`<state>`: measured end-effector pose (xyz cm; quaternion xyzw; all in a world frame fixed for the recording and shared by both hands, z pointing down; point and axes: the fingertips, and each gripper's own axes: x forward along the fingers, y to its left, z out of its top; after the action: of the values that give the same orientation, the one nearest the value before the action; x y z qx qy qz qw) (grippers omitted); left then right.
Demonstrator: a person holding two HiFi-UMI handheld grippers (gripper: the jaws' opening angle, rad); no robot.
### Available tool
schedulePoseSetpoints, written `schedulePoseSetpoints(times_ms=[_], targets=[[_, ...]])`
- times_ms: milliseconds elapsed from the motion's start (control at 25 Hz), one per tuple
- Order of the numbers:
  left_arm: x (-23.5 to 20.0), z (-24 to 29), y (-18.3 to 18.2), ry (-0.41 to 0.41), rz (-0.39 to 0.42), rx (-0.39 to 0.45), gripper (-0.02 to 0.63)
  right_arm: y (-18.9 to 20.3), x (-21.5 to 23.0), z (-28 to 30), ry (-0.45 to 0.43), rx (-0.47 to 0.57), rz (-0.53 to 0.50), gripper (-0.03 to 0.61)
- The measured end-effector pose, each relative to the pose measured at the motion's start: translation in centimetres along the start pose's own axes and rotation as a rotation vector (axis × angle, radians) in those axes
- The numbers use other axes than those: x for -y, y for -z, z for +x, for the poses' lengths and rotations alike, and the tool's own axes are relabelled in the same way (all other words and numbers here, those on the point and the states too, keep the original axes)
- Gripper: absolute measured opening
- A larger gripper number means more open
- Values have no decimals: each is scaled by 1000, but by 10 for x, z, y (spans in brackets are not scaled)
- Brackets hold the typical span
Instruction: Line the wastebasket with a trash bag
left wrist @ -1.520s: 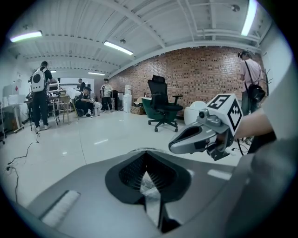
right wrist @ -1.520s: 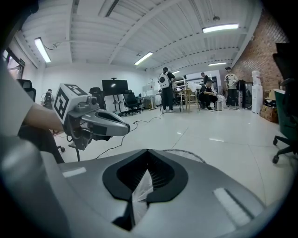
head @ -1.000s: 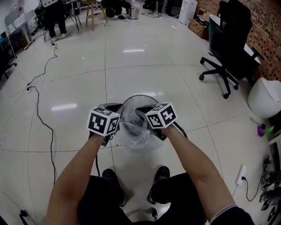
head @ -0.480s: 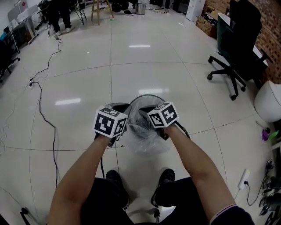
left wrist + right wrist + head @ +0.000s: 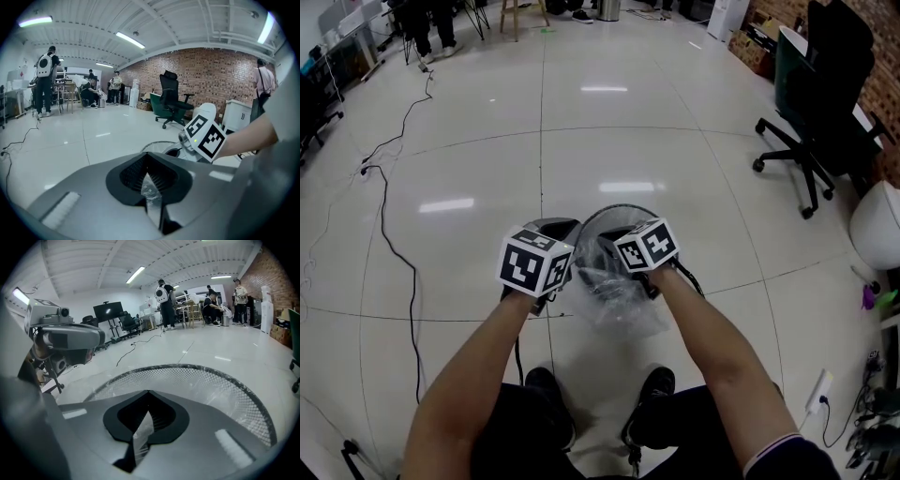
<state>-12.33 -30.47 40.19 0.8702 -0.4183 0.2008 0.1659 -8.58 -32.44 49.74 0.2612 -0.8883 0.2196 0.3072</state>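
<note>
A round black mesh wastebasket stands on the floor in front of my feet. A clear trash bag hangs crumpled over its near rim and down its front. My left gripper is at the basket's left edge, shut on a strip of the bag. My right gripper is over the near rim, shut on another strip of the bag. In the right gripper view the mesh rim curves just ahead of the jaws, with film lying over its right side. The bag's bottom is hidden.
A black office chair stands at the right, with a white bin nearer. A black cable runs along the floor on the left. A power strip lies at the lower right. People and desks are far behind.
Both grippers have sunk a little toward the basket with the bag still in them, the right one more. The bag now bunches lower against the near rim.
</note>
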Motion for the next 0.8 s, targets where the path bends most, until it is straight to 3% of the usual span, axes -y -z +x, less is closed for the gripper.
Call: schedulePoseSetpoints(times_ms=[800], targets=[[-25, 2, 17, -21, -41, -23, 11, 30, 24, 64, 24, -63, -8, 2]])
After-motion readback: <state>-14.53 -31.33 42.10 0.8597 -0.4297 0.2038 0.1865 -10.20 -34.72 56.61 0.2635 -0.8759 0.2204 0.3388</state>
